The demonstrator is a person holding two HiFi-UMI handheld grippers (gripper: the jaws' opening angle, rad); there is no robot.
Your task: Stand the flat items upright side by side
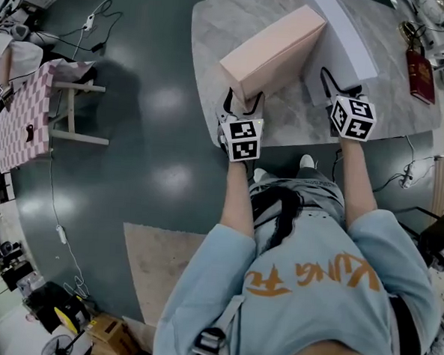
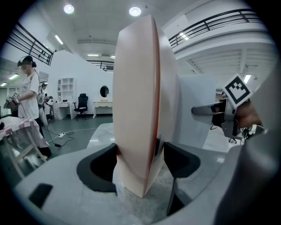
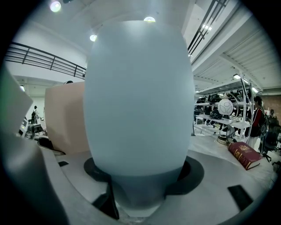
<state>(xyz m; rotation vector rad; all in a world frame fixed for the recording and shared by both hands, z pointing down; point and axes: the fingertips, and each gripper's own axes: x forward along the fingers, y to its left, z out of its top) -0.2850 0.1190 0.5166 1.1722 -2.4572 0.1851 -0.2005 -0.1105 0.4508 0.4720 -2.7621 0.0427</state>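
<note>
A flat pink box (image 1: 275, 49) stands on its long edge on the marble table (image 1: 216, 30), running away from me. My left gripper (image 1: 244, 99) is at its near end, and in the left gripper view the pink box (image 2: 136, 101) fills the gap between the pads of the left gripper (image 2: 139, 158), leaning slightly. To its right a flat white box (image 1: 343, 38) also stands on edge. My right gripper (image 1: 340, 84) is shut on its near end. The white box (image 3: 138, 96) blocks most of the right gripper view, with the right gripper (image 3: 142, 169) clamped low on it and the pink box (image 3: 63, 116) beside it.
A red book (image 1: 421, 73) lies flat at the table's right side, also seen as the red book (image 3: 243, 154). A stand with a checkered cloth (image 1: 23, 116) is on the floor far left. A tan mat (image 1: 157, 259) lies beside my feet. A person (image 2: 28, 92) stands in the background.
</note>
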